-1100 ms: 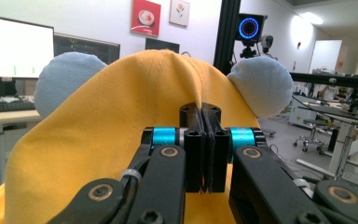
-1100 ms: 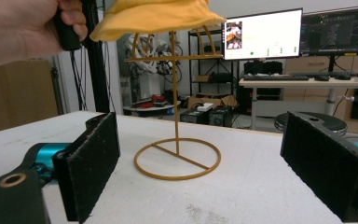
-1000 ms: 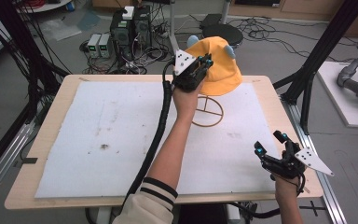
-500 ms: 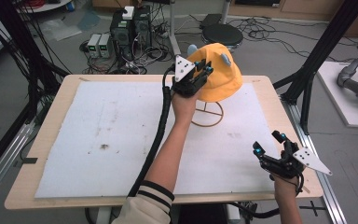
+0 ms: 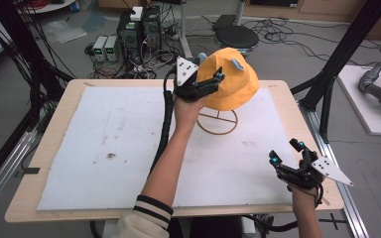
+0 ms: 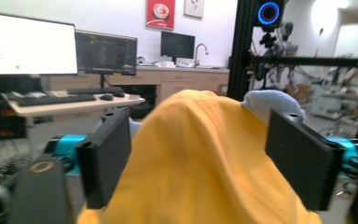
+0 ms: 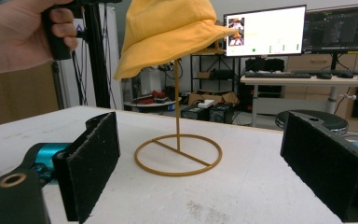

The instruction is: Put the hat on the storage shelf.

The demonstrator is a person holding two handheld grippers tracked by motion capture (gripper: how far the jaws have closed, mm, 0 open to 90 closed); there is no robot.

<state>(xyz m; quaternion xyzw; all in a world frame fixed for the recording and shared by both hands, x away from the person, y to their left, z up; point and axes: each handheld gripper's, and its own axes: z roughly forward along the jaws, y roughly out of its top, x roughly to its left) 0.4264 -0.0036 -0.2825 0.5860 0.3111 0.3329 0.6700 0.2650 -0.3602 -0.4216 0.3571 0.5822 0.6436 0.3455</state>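
The left gripper (image 5: 213, 82) had just been opening, its jaws spread either side of the yellow hat (image 5: 230, 79) on the stand (image 5: 217, 122). The right gripper (image 5: 287, 153) sat open, well away from the stand

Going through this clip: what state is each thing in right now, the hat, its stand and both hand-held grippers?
Yellow hat: draped on top of the stand, off the table.
Gold wire stand: upright on the white mat, ring base flat.
Left hand-held gripper: at the hat's crown, jaws just opened, hat fabric between them, pads not pressing.
Right hand-held gripper: open, nothing between the jaws, at the table's near right corner.
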